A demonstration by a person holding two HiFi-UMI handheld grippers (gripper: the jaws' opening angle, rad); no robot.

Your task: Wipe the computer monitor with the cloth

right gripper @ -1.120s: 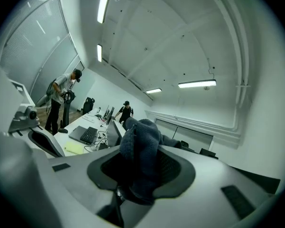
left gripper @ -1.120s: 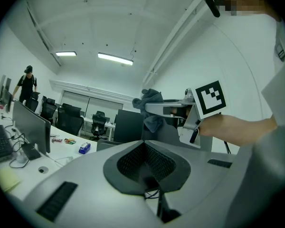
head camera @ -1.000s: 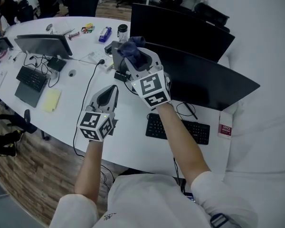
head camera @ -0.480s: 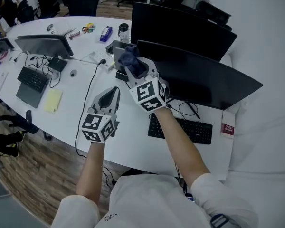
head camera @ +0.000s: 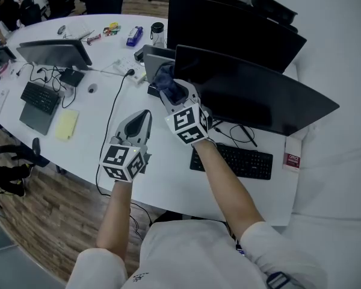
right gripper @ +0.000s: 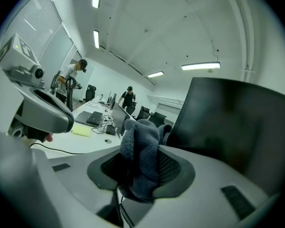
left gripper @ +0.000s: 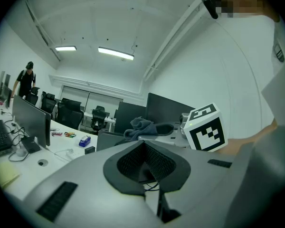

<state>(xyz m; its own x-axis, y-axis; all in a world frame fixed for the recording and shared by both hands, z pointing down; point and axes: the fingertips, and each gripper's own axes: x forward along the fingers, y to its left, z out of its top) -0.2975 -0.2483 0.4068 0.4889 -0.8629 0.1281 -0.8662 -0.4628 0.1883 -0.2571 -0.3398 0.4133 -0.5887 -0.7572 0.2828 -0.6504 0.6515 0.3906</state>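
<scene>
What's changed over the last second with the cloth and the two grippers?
The right gripper, shut on the cloth, slid slightly lower beside the left edge of the front monitor. Nothing was taken hold of or let go. The left gripper stayed shut and empty, hovering in place.

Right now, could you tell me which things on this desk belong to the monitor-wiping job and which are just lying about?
Job in hand: blue-grey cloth, right gripper clamping it, near monitor.
Lying about: black keyboard, yellow notepad, far monitor, left gripper, jaws together, empty.
</scene>
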